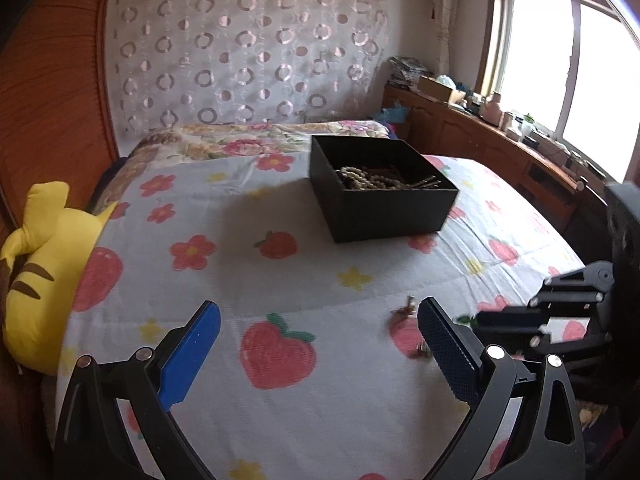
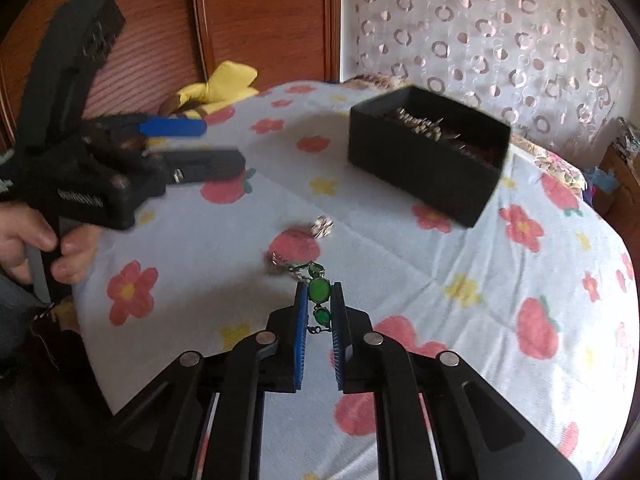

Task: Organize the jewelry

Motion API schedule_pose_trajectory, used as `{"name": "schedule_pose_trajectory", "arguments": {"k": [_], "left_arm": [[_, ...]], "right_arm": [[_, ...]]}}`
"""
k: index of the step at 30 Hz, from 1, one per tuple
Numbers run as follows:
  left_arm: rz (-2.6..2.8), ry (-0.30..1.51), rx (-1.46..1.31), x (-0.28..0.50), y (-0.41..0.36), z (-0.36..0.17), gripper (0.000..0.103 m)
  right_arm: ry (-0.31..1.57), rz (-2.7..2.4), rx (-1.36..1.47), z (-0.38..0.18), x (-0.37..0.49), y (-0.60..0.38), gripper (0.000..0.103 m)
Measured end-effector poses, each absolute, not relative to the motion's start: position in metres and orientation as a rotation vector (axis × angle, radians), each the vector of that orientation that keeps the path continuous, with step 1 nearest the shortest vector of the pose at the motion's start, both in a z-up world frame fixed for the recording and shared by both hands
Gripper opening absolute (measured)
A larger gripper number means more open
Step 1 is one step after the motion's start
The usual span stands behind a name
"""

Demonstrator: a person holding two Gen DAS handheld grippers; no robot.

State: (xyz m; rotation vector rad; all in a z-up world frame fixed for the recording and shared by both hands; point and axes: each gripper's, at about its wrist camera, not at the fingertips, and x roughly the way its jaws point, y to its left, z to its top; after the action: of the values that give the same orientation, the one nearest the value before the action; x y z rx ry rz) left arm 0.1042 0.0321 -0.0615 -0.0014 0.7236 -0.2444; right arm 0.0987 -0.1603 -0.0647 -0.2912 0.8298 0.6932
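Note:
A black open box holding bead strings and hairpins stands on the flowered bedspread; it also shows in the right wrist view. My right gripper is shut on a green-stone bracelet, held just above the bedspread. Its chain end trails toward a small silver piece. My left gripper is open and empty above the bedspread, with small metal jewelry pieces by its right finger. The left gripper also shows in the right wrist view.
A yellow plush toy lies at the bed's left edge. A wooden headboard stands on the left. A cluttered wooden cabinet runs under the window on the right. A patterned curtain hangs behind the bed.

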Motion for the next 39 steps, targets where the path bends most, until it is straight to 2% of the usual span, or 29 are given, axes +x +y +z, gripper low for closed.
{"name": "schedule_pose_trajectory", "arguments": {"k": [3, 5, 7, 10, 16, 20, 24, 39], "left_arm": [[-0.292, 0.746, 0.015, 0.108, 0.02, -0.063, 0.094], [-0.334, 0.76, 0.024, 0.109, 0.011, -0.065, 0.082], [-0.363, 0.781, 0.037, 0.112, 0.002, -0.067, 0.063], [-0.395, 0.809, 0.07, 0.117, -0.013, -0.073, 0.047], [-0.405, 0.855, 0.13, 0.125, -0.035, -0.086, 0.03], [-0.4, 0.856, 0.142, 0.127, -0.039, -0.088, 0.024], [-0.396, 0.86, 0.168, 0.128, -0.04, -0.091, 0.007], [-0.388, 0.773, 0.114, 0.137, -0.026, -0.056, 0.005]], "right_arm": [[0.801, 0.675, -0.273, -0.054, 0.098, -0.176, 0.013], [0.784, 0.656, -0.261, -0.047, 0.098, -0.188, 0.013], [0.775, 0.645, -0.247, -0.043, 0.099, -0.198, 0.013], [0.764, 0.627, -0.227, -0.039, 0.1, -0.211, 0.013], [0.767, 0.615, -0.21, -0.041, 0.101, -0.222, 0.013], [0.766, 0.621, -0.206, -0.041, 0.101, -0.223, 0.013], [0.763, 0.623, -0.208, -0.04, 0.101, -0.221, 0.013], [0.682, 0.618, -0.229, 0.001, 0.119, -0.216, 0.013]]}}
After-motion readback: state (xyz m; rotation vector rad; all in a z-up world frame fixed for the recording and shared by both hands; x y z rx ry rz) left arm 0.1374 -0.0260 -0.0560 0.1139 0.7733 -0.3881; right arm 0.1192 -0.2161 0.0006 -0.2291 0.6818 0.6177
